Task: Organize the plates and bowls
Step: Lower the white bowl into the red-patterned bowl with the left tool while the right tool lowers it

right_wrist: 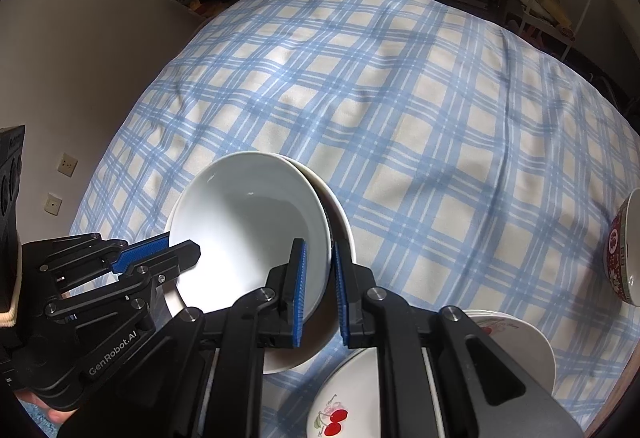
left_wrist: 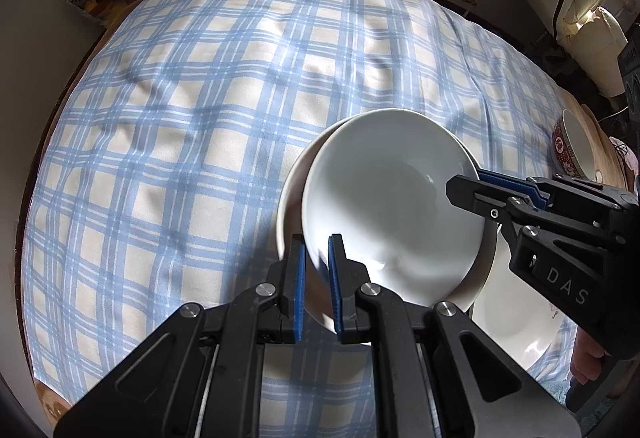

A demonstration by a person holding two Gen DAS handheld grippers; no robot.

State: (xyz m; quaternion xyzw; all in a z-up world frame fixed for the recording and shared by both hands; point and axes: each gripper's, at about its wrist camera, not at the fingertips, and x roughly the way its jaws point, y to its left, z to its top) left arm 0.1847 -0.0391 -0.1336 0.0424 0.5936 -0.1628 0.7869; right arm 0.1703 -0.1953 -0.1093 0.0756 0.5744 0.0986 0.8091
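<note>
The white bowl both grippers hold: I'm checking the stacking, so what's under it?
A second white dish sits nested beneath the white bowl, only its rim showing; the rest of it is hidden.

Open checked cloth point(left_wrist: 200, 117) ahead, red bowl point(right_wrist: 620, 250) — cherry plates point(right_wrist: 344, 398) crowd right

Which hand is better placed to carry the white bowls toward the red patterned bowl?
Probably right: the right gripper grips the white bowls on the rim nearer the red patterned bowl; the left gripper holds the far rim.
</note>
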